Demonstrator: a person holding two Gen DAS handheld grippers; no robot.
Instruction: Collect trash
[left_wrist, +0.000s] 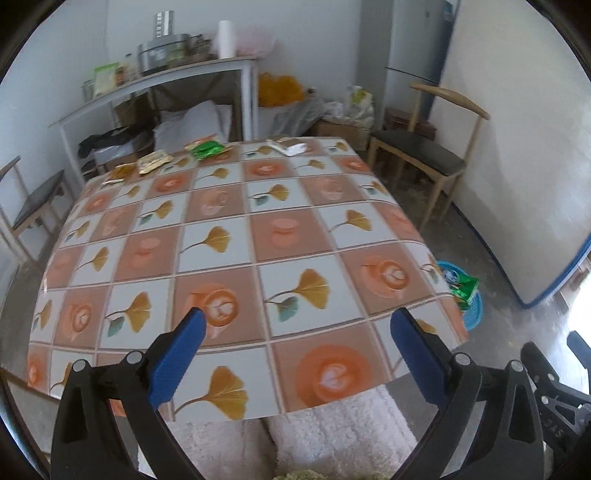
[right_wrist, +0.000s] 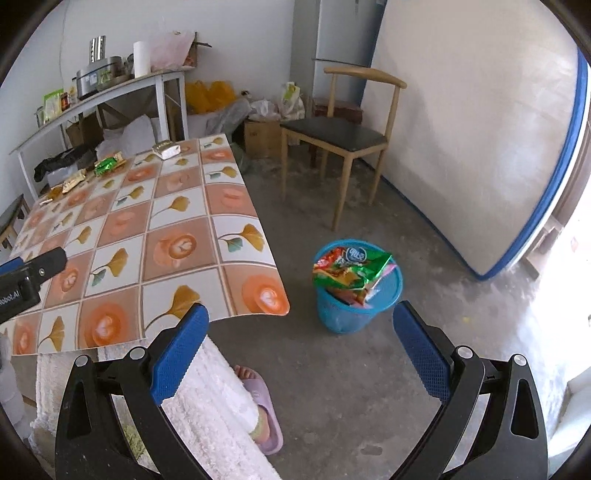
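Left wrist view: left hand-held gripper (left_wrist: 297, 325) released, jaws spread wide, nothing between the pads, poised above the near edge of the counter (left_wrist: 258, 236). Remaining trash lined up along the far edge: green wrapper (left_wrist: 207, 149), gold packet (left_wrist: 155, 164), smaller yellow-brown wrapper (left_wrist: 123, 170), silver-white packet (left_wrist: 290, 147). Probably left there because out of easy reach from the near side; near and middle of the counter bare. Wide jaws read as ready for the next pick, likely a reach across.

Right wrist view: right hand-held gripper (right_wrist: 301, 323) likewise released and empty, aimed down past the counter's near right corner toward the floor. Blue bin (right_wrist: 356, 301) standing on the floor just beside that corner, piled above the rim with snack bags (right_wrist: 349, 267), some leaning over the edge. Placement sensible: close to the seated person, a short swing from the counter. Risk, by judgement: more dropped on top could slide off.

Edges and room: long clear path over the counter to the far row, no obstacles between. Far wrappers close to the back edge; a clumsy push could send them off behind. Open floor around the bin. Chair (right_wrist: 343, 136) well apart. Slippered foot (right_wrist: 264, 406) near the counter's edge, clear of the bin.
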